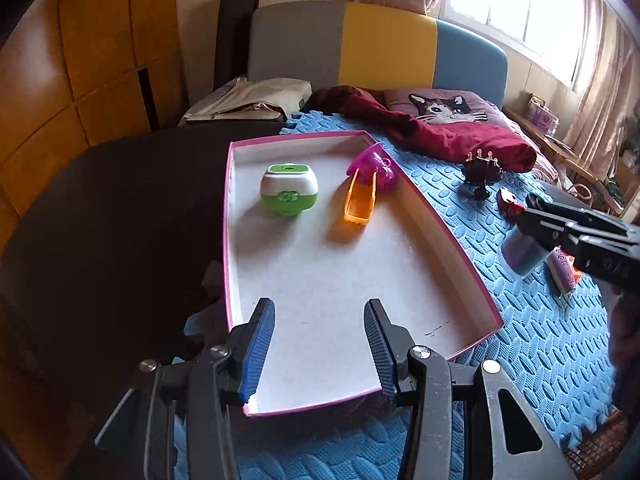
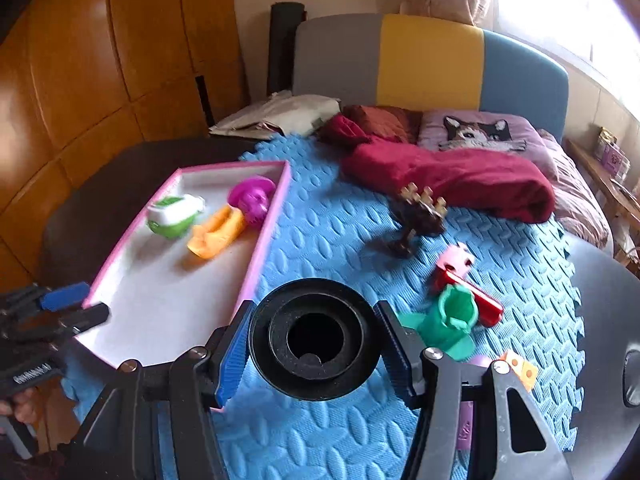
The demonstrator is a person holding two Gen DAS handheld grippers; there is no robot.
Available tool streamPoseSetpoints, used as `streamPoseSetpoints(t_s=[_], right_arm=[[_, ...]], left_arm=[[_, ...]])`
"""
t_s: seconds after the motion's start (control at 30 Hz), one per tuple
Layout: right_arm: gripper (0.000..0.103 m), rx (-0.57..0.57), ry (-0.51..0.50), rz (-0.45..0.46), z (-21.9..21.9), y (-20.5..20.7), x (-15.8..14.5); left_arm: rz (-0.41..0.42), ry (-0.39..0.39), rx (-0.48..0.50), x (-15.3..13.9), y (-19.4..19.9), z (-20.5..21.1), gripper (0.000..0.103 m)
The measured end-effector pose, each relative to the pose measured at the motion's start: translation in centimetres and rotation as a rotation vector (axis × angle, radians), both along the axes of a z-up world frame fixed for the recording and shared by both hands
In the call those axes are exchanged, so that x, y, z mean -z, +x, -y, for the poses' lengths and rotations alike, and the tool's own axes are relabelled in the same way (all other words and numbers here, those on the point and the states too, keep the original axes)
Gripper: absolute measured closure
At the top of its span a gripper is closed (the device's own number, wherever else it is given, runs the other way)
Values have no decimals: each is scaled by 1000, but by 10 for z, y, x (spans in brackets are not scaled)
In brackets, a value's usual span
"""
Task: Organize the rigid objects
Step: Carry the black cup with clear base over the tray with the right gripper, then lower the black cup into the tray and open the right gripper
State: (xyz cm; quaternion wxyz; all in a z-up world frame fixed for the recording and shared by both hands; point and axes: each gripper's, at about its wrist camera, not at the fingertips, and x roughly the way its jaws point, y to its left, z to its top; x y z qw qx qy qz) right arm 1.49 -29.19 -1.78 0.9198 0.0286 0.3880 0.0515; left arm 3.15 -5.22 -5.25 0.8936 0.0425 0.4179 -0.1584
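Tray (image 1: 448, 236): shallow, pink rim, white floor, sits on the blue foam mat (image 1: 532, 344) laid over the bed. Three items inside, all at the far end: green-and-white rounded case (image 1: 289, 189) near the left wall; orange toy scoop (image 1: 360, 202) beside it, lying flat; magenta toy cup (image 1: 374, 166) touching the scoop's far end, up against the right wall. Near half of the tray is bare.

Left gripper (image 1: 320, 346) hovers over the tray's near end, jaws partly apart, nothing between them.

Right gripper (image 2: 314, 354) has its jaws closed on a black cylindrical container (image 2: 314, 346), blue pads pressing both sides. Round mouth faces the camera, thick rim, dark inside; a small object at the bottom, can't tell what. It's held above the mat just right of the tray's near right wall, outside the tray.

Loose on the mat right of the tray: dark brown toy with tan prongs (image 2: 420, 216), pink-and-red toy (image 2: 464, 280), green toy (image 2: 448, 320) touching it, orange block with dots (image 2: 520, 368), purple piece (image 2: 466, 428) mostly hidden behind the right gripper.

Farther back: dark red blanket (image 2: 460, 178), cat-print pillow (image 2: 480, 134), grey/yellow/blue headboard (image 2: 430, 62).

Tray's right wall stands between the container and the tray floor.
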Motion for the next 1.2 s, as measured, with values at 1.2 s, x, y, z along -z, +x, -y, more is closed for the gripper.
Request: streamPoseSetpoints(t_s=[1.2], right_arm=[[30,-129,-146,-88,-110,137,26]], left_arm=[[-28,-64,-136,7,14,-64,55]])
